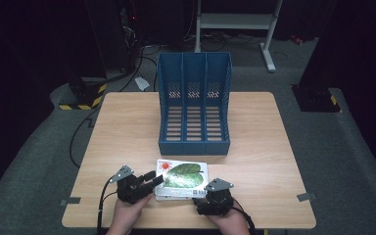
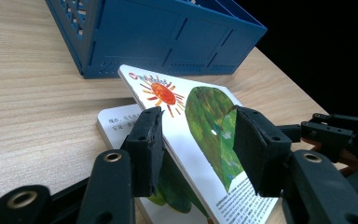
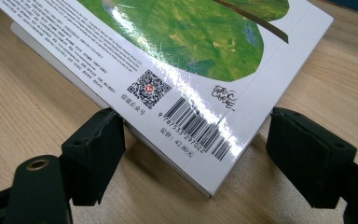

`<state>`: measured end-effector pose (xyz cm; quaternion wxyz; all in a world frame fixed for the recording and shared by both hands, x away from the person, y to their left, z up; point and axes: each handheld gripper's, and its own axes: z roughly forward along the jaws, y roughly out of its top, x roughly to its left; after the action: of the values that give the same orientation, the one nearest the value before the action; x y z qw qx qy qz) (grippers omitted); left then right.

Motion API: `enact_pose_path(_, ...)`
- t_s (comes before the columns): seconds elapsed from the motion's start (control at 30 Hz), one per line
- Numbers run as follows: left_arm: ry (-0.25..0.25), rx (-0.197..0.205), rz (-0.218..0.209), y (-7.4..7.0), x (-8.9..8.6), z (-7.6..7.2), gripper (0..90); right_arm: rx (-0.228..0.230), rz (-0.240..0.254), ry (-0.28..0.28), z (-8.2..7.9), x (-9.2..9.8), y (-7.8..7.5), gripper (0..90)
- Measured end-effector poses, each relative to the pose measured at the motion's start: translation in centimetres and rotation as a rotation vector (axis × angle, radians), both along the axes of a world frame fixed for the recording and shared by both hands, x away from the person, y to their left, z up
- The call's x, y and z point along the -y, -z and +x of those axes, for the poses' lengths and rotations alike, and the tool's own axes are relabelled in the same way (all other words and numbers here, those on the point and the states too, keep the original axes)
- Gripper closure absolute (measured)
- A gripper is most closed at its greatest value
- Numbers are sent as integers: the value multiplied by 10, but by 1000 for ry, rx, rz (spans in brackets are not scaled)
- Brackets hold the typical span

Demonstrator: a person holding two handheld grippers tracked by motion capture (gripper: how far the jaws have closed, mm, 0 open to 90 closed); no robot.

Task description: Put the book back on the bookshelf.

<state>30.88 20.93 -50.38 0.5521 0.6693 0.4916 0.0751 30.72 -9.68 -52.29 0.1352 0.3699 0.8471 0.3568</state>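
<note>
Both our grippers sit at the table's near edge. Left gripper: jaws spread astride the lifted cover of the picture book, likely to open it. Right gripper: jaws spread, flanking the book's barcode corner. Blue file rack just beyond.

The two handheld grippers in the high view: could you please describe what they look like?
Both the left gripper and the right gripper are black, blocky units, each topped by a grey three-cornered plate. A black cable trails from each toward the table's near edge. Their tongs end in thick, black, rectangular pads on black arms with brass-coloured pivot rings. No sleeves are visible on the person's forearms.
</note>
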Motion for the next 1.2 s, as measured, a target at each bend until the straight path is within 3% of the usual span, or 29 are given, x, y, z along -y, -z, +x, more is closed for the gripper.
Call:
enact_pose_path(0.13,-6,-15,8,2,-1,2,487,2,3,7,0,0,0,219)
enact_pose_path(0.27,-19,-61,8,7,-3,8,442,7,5,11,0,1,0,252)
enact_pose_path(0.4,-21,-79,34,12,2,12,418,12,2,15,1,0,0,257)
enact_pose_path(0.5,-27,-99,6,13,1,14,420,11,3,19,0,0,0,259)
enact_pose_path(0.63,-28,-114,6,15,0,14,423,-4,35,33,1,3,-1,298)
enact_pose_path(1.0,1,-132,17,18,6,14,426,-8,43,35,3,4,-1,310)
enact_pose_path(1.2,23,-122,18,17,9,13,446,-8,43,35,2,4,-1,314)
